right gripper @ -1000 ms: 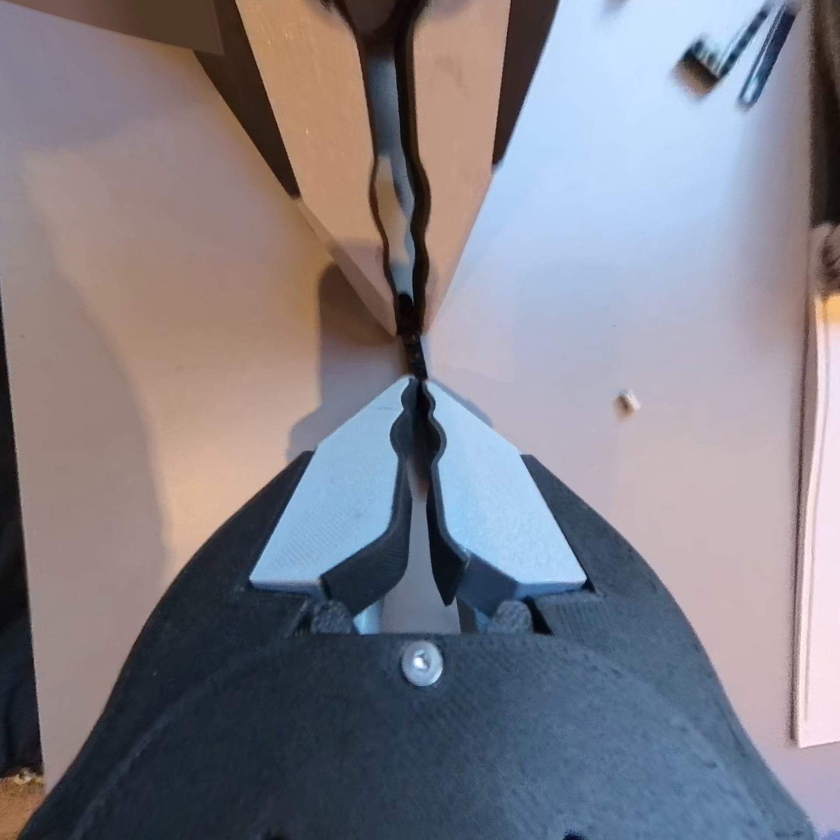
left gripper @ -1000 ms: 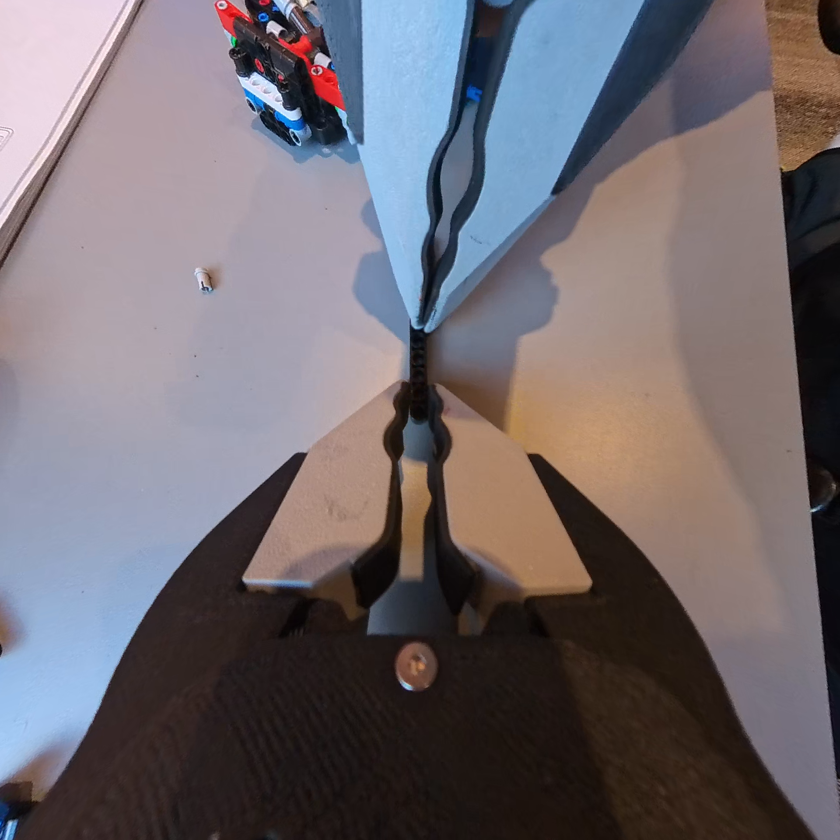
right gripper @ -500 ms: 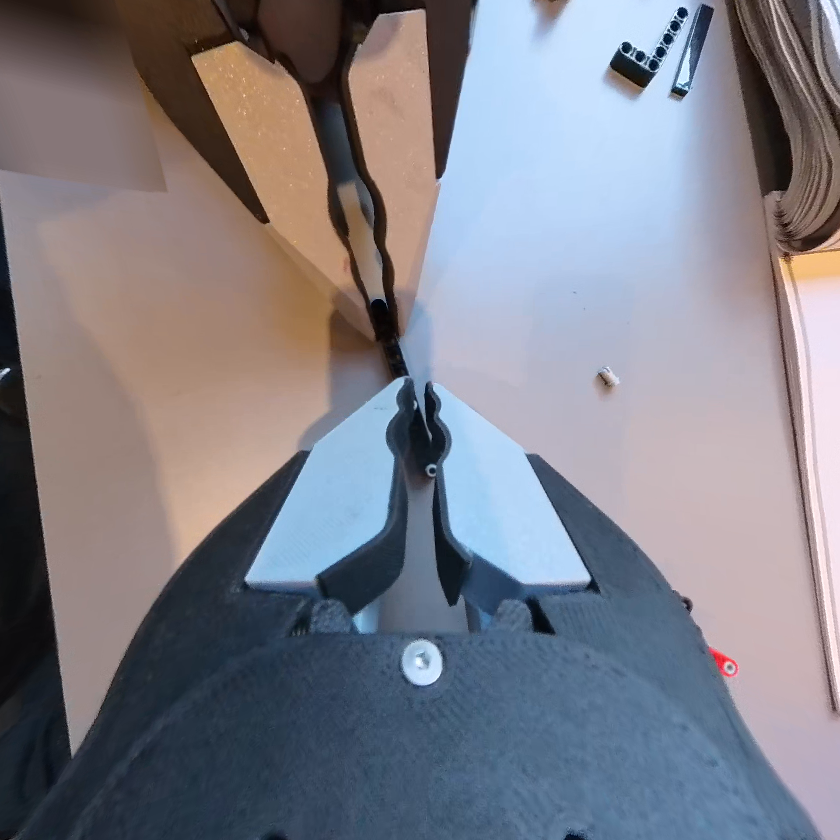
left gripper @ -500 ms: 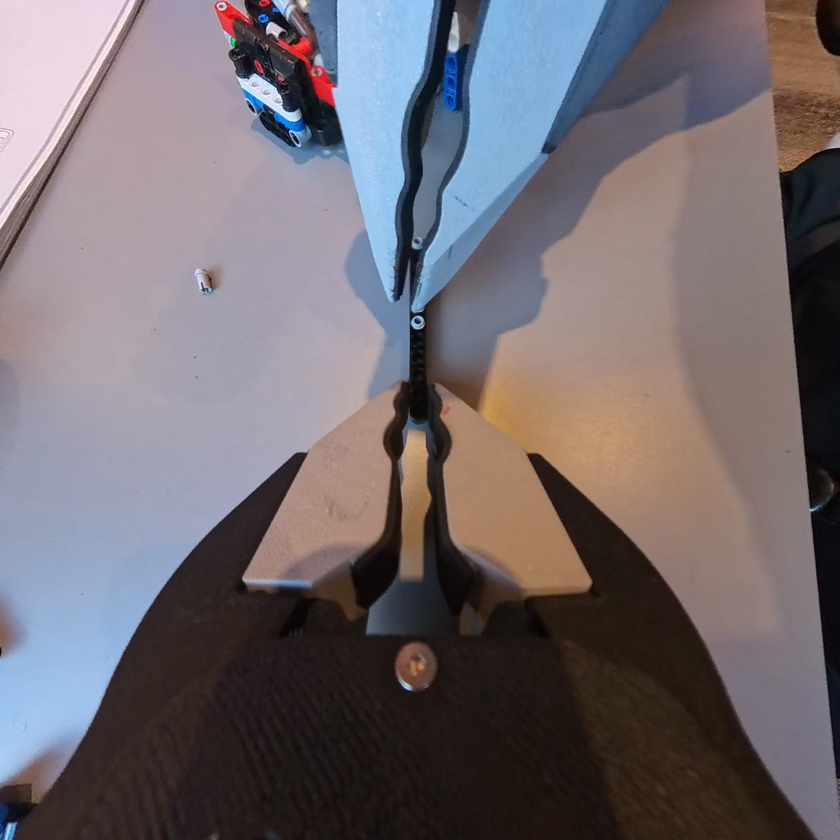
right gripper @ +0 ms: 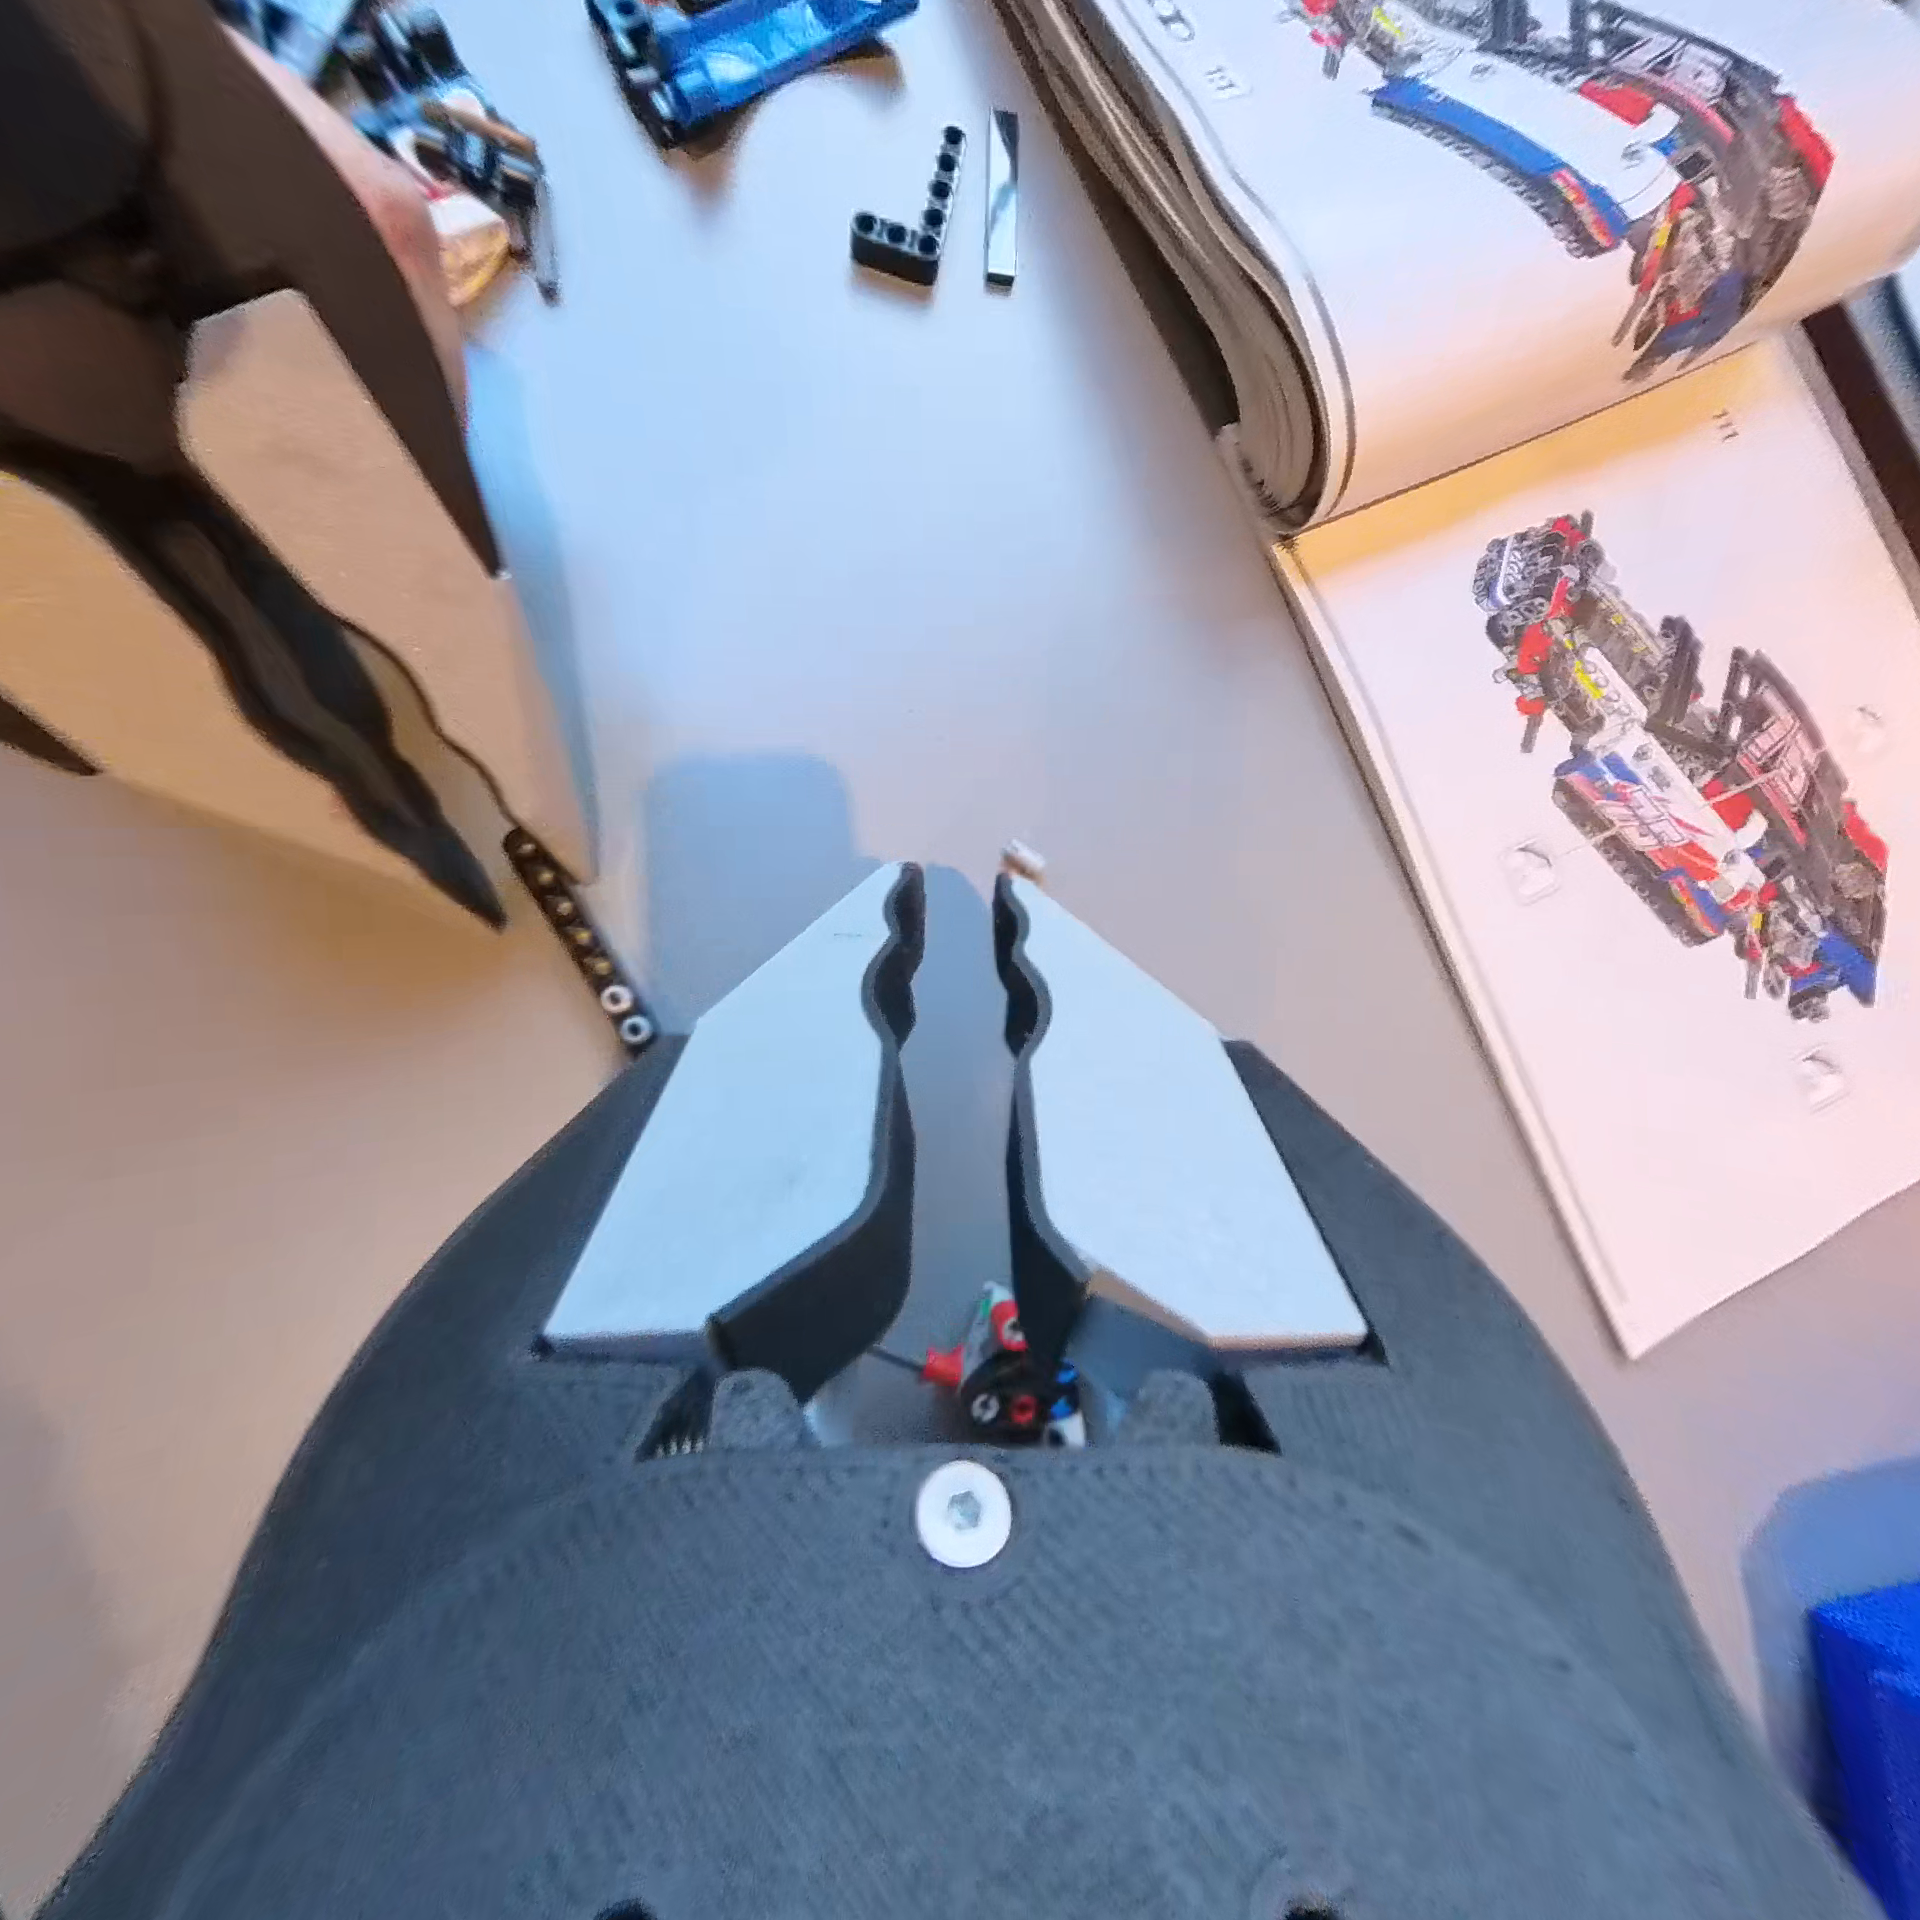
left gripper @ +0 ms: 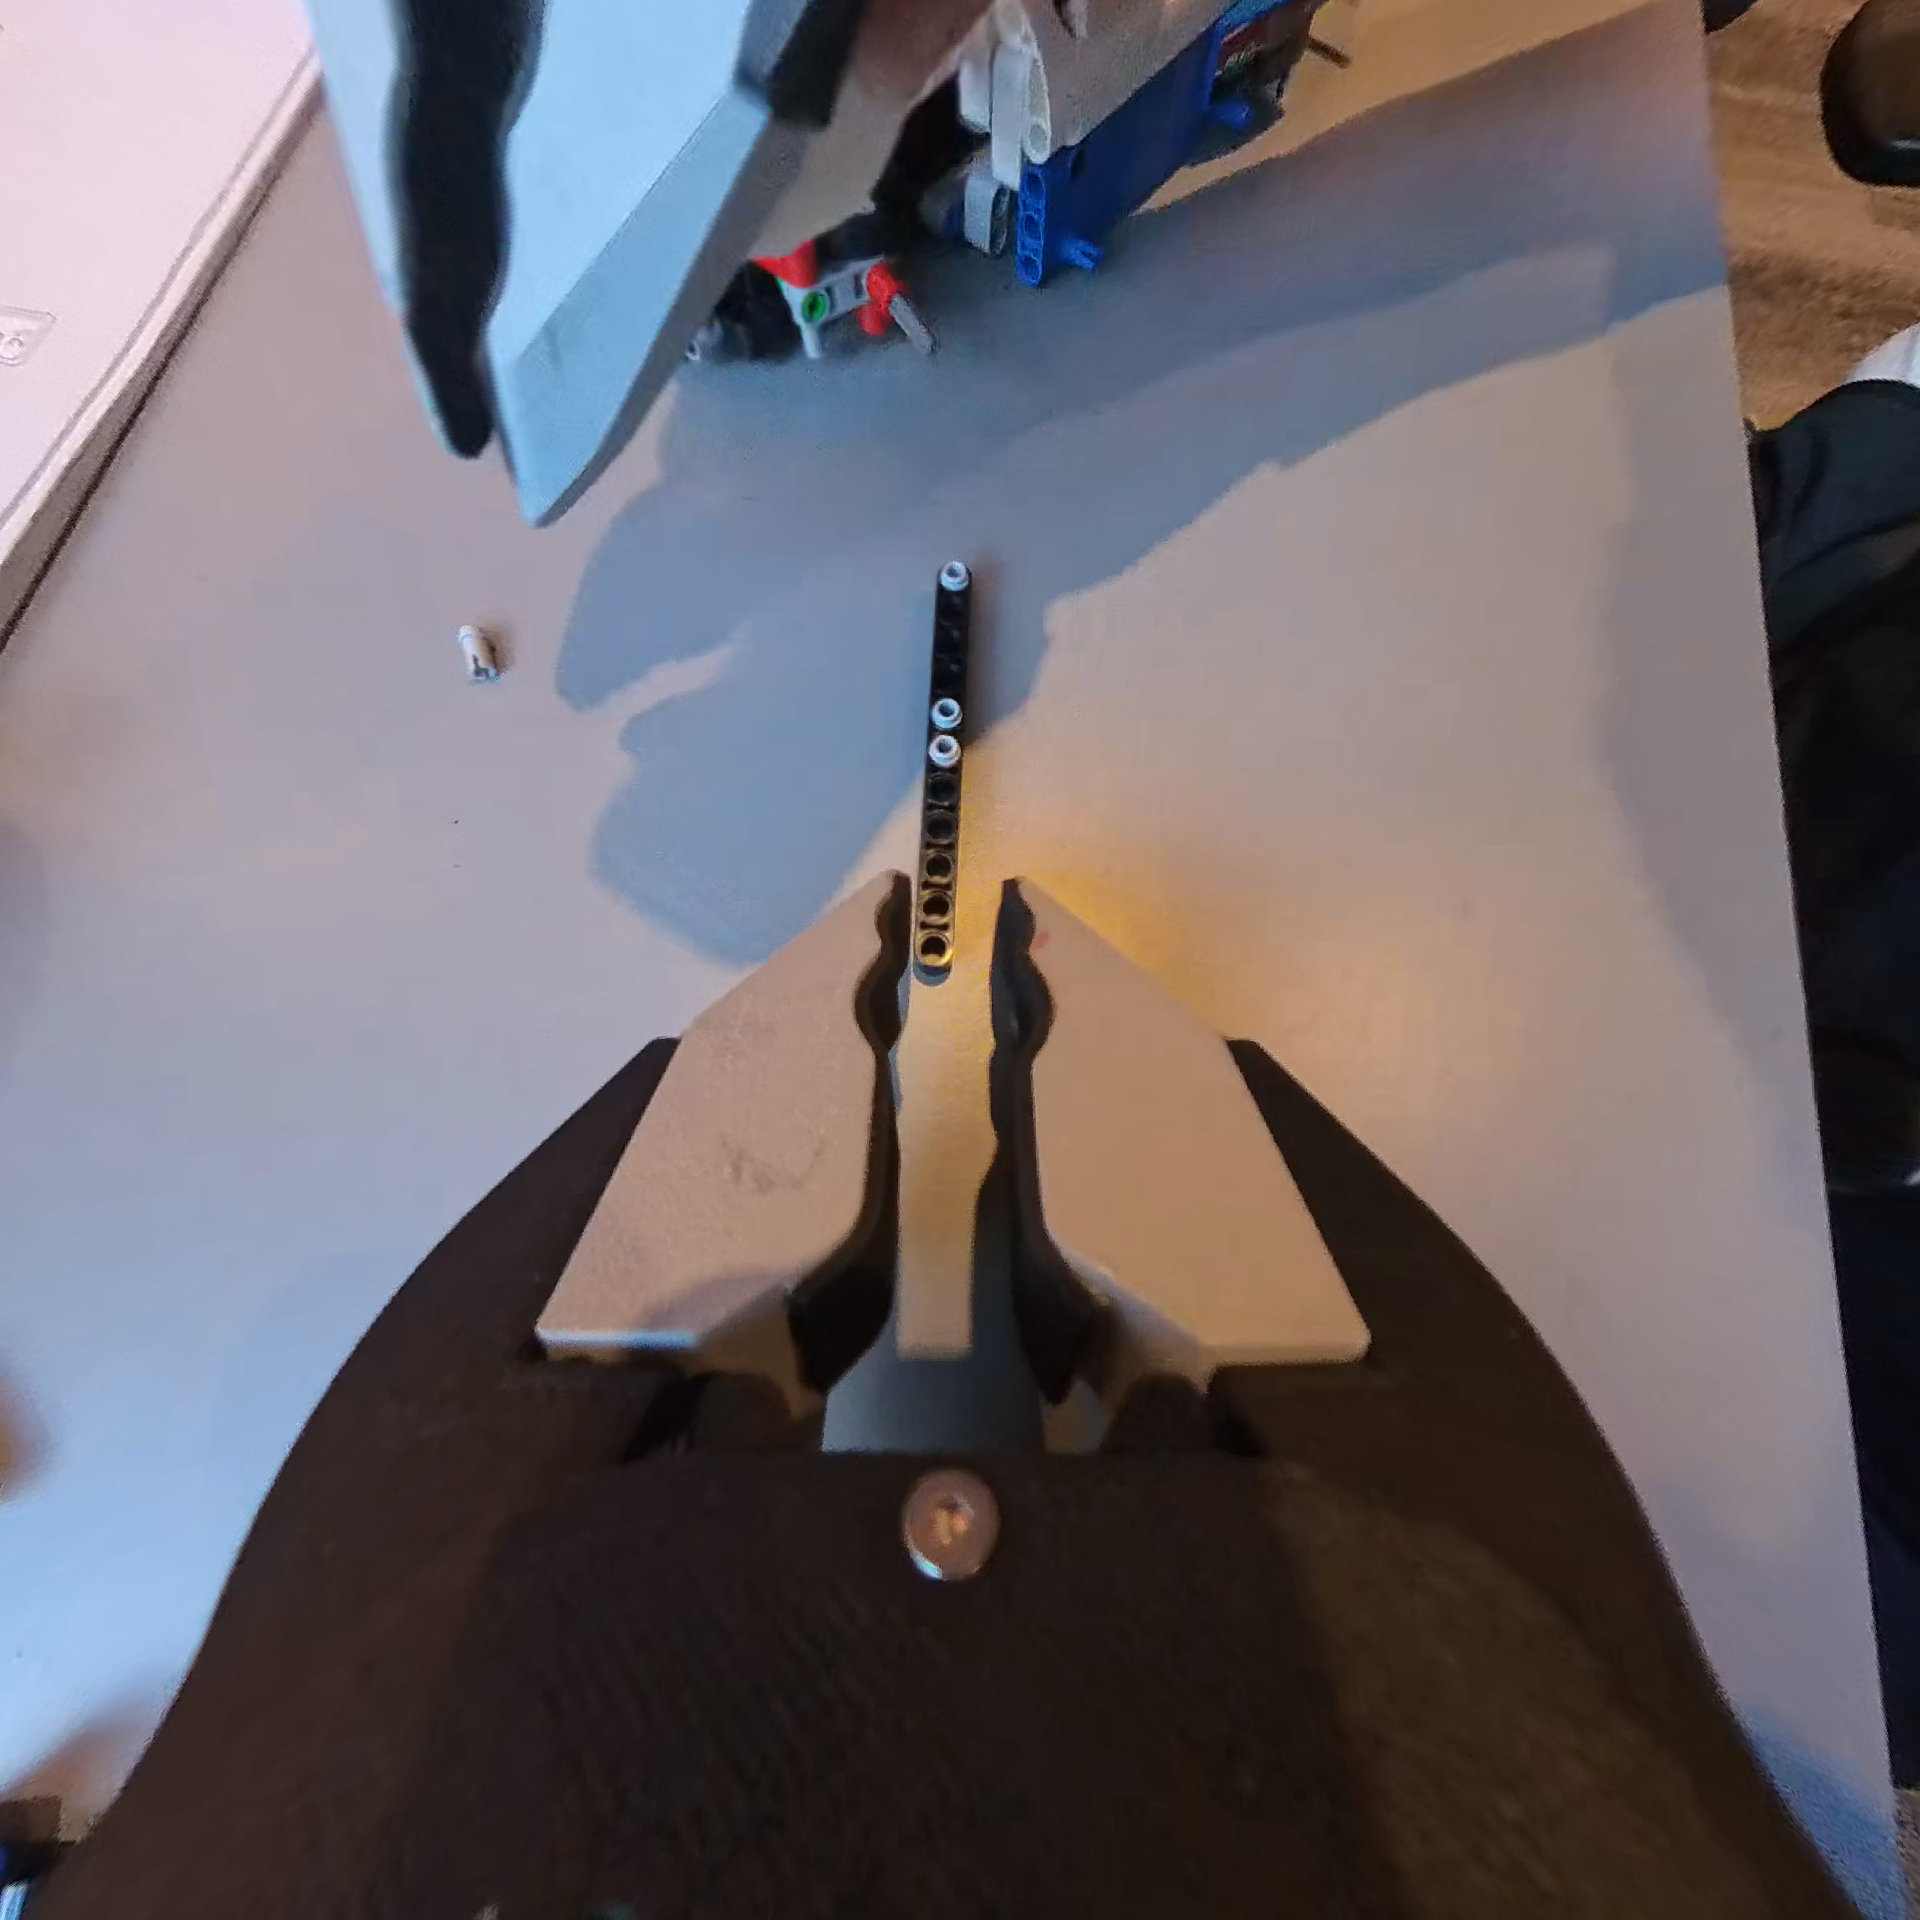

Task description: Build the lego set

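Note:
A long black beam (left gripper: pixel 940 790) with three light grey pins in it lies flat on the grey table (left gripper: pixel 1351 831). Its near end sits between the tips of my left gripper (left gripper: pixel 953 885), which is open and does not touch it. My right gripper (right gripper: pixel 956 873) is open and empty. In the left wrist view it (left gripper: pixel 499 457) hangs at the upper left, away from the beam. In the right wrist view the beam (right gripper: pixel 577 930) lies to the left by the left gripper (right gripper: pixel 530 883). A loose grey pin (right gripper: pixel 1023 858) lies just past the right fingertip.
The loose pin (left gripper: pixel 478 652) lies left of the beam. The partly built model (left gripper: pixel 831 291) and blue parts (left gripper: pixel 1122 177) lie at the far end. A black L-shaped beam (right gripper: pixel 914 213), a thin black piece (right gripper: pixel 1001 197) and the open instruction book (right gripper: pixel 1558 312) lie ahead and to the right. My hands' fingertips stand some 10 cm from each other. The loose grey pin (right gripper: pixel 1023 858) lies some 5 cm from my right tips, 10 cm from my left tips. Look for it in the left wrist view (left gripper: pixel 479 641) too.
Both grippers held the beam end to end. The right gripper opened, let go and pulled away to the left. The left gripper then opened, and the beam now lies on the table.

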Motion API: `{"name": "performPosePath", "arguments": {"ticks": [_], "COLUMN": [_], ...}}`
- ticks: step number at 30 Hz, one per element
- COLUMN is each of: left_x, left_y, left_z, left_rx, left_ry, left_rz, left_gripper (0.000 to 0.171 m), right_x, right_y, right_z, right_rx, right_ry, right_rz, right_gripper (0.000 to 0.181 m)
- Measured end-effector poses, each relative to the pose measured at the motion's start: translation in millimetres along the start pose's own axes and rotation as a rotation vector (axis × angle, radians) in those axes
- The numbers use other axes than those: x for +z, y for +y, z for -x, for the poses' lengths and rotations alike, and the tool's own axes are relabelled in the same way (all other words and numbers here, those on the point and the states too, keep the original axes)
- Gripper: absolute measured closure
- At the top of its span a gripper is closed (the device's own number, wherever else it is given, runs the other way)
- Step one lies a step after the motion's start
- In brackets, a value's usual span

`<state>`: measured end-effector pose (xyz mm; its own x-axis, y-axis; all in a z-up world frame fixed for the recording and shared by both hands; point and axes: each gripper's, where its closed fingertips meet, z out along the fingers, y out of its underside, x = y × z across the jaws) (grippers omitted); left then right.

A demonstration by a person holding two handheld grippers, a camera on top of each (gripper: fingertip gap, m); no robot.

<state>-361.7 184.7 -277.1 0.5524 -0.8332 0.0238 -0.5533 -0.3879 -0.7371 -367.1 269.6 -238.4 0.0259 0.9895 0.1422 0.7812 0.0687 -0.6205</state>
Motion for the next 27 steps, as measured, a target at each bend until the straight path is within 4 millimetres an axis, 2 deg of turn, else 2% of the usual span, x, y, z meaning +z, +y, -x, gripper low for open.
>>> {"name": "performPosePath", "arguments": {"ticks": [5, 11, 15, 20, 25, 27], "left_x": [-3.7, -8.1, -10.9, -15.4, -18.6, -20.2], "left_y": [-1.3, -2.9, -4.4, -7.0, -7.8, -8.5], "left_z": [3.2, 9.7, 13.4, 20.5, 28.8, 32.3], "left_rx": [-0.019, -0.04, -0.048, -0.079, -0.095, -0.104], "left_ry": [0.0, -0.023, -0.042, -0.065, -0.11, -0.127], "left_rz": [-0.02, -0.035, -0.043, -0.067, -0.079, -0.087], "left_gripper": [0.157, 0.158, 0.158, 0.159, 0.16, 0.16], "right_x": [23.7, 35.7, 44.1, 48.0, 44.3, 37.3], "right_y": [10.4, 12.6, 15.1, 19.3, 19.4, 12.1], "right_z": [-17.9, -20.5, -19.5, -15.6, -12.8, -7.5], "right_rx": [-0.166, -0.383, -0.464, -0.456, -0.379, -0.347], "right_ry": [0.035, -0.052, -0.135, -0.194, -0.156, -0.126], "right_rz": [0.187, 0.286, 0.328, 0.357, 0.329, 0.277], "right_gripper": [0.165, 0.164, 0.164, 0.179, 0.18, 0.18]}}
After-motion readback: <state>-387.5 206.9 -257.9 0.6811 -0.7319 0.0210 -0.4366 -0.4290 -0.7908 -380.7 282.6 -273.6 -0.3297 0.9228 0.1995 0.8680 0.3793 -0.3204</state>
